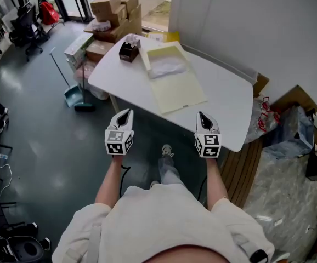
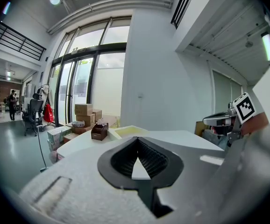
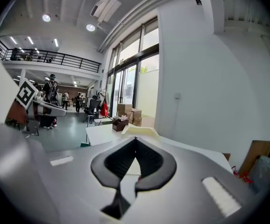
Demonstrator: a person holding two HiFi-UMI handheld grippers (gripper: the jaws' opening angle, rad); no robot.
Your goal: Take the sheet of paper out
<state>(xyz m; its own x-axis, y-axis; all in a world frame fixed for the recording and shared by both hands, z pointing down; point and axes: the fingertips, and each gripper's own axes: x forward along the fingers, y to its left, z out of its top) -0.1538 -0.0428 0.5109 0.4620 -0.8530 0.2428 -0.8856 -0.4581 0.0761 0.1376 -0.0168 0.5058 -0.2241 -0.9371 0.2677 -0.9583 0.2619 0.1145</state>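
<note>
The left claw (image 1: 126, 113) is sitting at 7 o'clock of the table (image 1: 224, 100), and the right claw (image 1: 201, 115) is showing against its near edge at 5 o'clock; a hand is holding each, arms stretched forward. In the left gripper view the jaws are meeting at their tips with nothing between them, so that claw is closed and empty; the right gripper view is showing the same, tips together and gripping nothing.

The sheet (image 1: 167, 66) is lying white and wrinkled in the raised half of an open yellow case (image 1: 183, 92), which is resting on the table at 12 o'clock from the claws and well apart from both (the flat flap is pointing back toward the person); neither claw is touching it. A small brown box (image 1: 129, 51) is standing at the table's far corner, at 11 o'clock of the case and just beside it.

Off the table, cartons (image 1: 114, 10) are piling up at 11 o'clock by the glass doors; a dustpan (image 1: 72, 96) is standing on the floor (image 1: 49, 147) at 9 o'clock of the table, with a long handle leaning up beside it. A white wall (image 1: 257, 26) is running along the table's 2 o'clock side; the person's shoe (image 1: 167, 150) is showing between the two claws, below the table's edge.
</note>
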